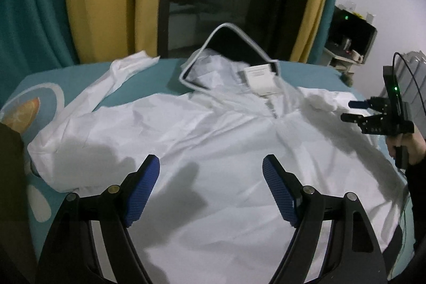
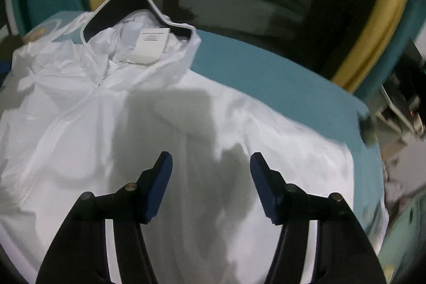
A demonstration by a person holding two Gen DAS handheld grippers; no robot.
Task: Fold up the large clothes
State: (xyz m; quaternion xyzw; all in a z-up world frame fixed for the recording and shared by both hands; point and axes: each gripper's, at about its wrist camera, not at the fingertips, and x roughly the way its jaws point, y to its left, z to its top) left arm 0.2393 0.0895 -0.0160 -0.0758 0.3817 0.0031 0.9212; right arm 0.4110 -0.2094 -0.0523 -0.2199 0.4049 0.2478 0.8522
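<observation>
One white jacket (image 1: 213, 140) spread over teal bed (image 1: 40, 81), one tag (image 1: 259, 79) upper centre. Two grippers: left (image 1: 211, 188) spread wide, empty; right (image 2: 211, 182) parted, empty, angled downward.

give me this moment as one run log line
stage: jacket unfolded | white jacket: flat on teal bed | left gripper: open, empty | right gripper: open, empty

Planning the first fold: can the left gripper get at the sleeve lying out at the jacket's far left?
Probably yes. The left gripper hangs over the white jacket, jaws apart with nothing between them, and the sleeve lies flat and uncovered on the teal bed. The right gripper is off at the other side.
</observation>
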